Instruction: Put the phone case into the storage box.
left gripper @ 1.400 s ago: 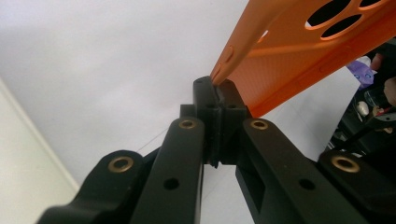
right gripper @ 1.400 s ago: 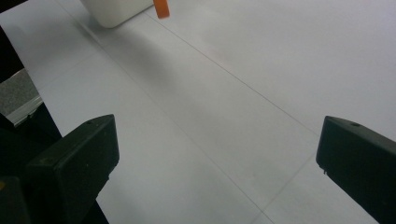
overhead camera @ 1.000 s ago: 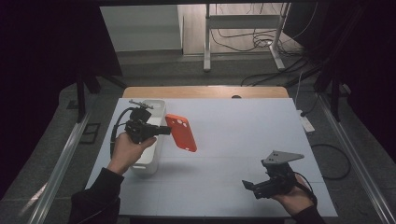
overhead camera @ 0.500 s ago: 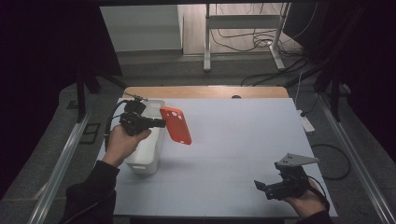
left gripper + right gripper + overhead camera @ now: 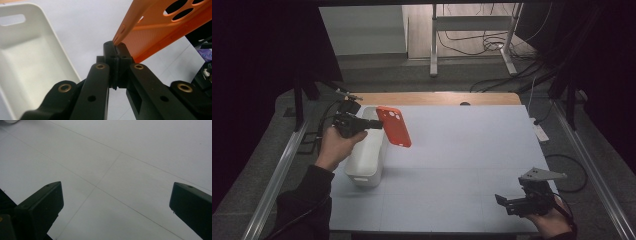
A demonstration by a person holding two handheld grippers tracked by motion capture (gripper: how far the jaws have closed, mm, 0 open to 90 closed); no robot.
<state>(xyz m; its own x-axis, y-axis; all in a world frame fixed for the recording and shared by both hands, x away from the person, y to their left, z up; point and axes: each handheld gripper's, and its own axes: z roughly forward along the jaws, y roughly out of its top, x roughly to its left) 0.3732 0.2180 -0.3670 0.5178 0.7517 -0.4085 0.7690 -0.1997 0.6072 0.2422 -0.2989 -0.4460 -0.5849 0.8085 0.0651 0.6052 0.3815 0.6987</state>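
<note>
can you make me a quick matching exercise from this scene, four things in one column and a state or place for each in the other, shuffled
Column one:
1. orange phone case
2. white bin
3. left gripper
4. right gripper

Column two:
a. jaws wide apart, nothing between them
b. standing on the table at its left edge
c. lifted off the table, pinched by one edge
d. jaws shut on a thin edge

Pairs: 1-c, 2-b, 3-d, 4-a
</note>
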